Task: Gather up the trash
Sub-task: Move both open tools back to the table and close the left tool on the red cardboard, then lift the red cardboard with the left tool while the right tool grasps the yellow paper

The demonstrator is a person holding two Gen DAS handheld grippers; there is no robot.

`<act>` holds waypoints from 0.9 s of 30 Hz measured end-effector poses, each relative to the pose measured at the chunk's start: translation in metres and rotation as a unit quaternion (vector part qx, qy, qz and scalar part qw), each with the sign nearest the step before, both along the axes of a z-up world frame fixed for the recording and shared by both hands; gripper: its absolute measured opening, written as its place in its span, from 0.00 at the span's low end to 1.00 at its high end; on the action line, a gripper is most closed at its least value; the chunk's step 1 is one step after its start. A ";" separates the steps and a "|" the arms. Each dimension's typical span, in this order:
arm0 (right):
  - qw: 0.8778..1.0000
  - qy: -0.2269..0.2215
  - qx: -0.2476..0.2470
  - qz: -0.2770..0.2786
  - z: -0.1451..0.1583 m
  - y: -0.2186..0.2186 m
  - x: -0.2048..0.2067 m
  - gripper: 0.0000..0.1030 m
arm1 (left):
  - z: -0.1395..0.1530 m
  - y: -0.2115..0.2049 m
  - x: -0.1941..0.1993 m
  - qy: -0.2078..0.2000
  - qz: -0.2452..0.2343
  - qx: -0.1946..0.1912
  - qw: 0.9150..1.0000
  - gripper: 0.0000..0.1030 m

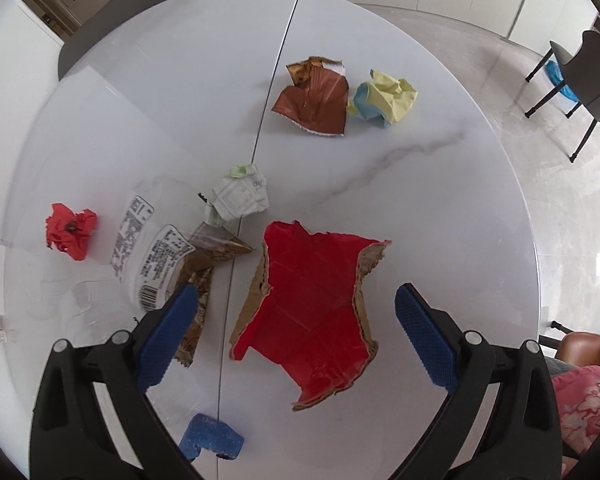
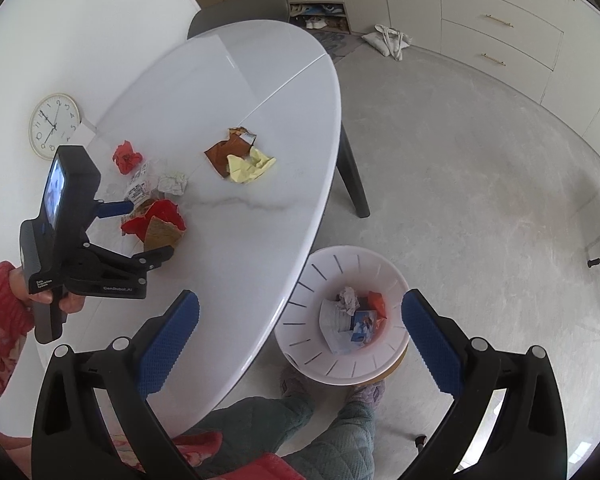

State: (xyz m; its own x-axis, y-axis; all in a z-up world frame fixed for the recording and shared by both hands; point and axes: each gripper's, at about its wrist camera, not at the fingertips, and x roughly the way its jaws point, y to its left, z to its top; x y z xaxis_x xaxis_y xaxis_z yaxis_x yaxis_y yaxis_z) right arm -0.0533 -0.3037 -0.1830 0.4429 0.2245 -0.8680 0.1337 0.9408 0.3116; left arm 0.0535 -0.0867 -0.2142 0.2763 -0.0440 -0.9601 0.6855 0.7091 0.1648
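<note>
Right under the left claw (image 1: 296, 336), near the counter's close edge, lies the torn red-faced cardboard scrap with brown ragged borders (image 1: 316, 312); the claw's blue ribbed fingers (image 1: 168, 336) stand wide apart on either side of it, gripping nothing. Just left of the scrap, a long brown patterned wrapper (image 1: 204, 276) runs partly under the left finger, and beside that lies a clear plastic bag with white printed labels (image 1: 148, 252). Touching the wrapper's far end sits a crumpled white and green printed paper (image 1: 242, 196), on the seam that crosses the white marble-look counter (image 1: 440, 200). Toward the counter's left edge, apart from the rest, is a crumpled red paper ball (image 1: 70, 232). Well beyond, toward the far edge, a shiny brown foil wrapper (image 1: 314, 100) touches a crumpled yellow and blue paper (image 1: 384, 98). A small blue textured piece (image 1: 212, 438) lies at the close edge; what it is I cannot tell for sure.

The right claw (image 2: 300, 344) hangs past the counter's edge, above a white slotted plastic bin (image 2: 312, 280) on the floor, its fingers spread and empty. Papers and a red wrapper lie in the bin. A round white wall clock (image 2: 54, 126) leans behind the counter.
</note>
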 end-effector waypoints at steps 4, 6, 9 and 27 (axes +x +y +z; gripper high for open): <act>1.000 0.002 -0.004 0.006 -0.001 0.008 0.010 0.97 | -0.006 0.007 0.007 0.012 0.032 -0.009 0.999 0.75; 1.000 -0.003 -0.007 0.006 -0.001 0.009 0.017 0.97 | -0.005 0.011 0.008 0.013 0.049 -0.019 0.999 0.66; 1.000 -0.004 -0.010 0.013 -0.005 0.012 0.032 0.97 | -0.005 0.017 0.007 0.010 0.060 -0.025 0.998 0.59; 0.983 -0.008 -0.091 0.160 -0.053 0.069 0.163 0.71 | 0.032 0.052 -0.037 0.003 0.210 -0.101 0.973 0.40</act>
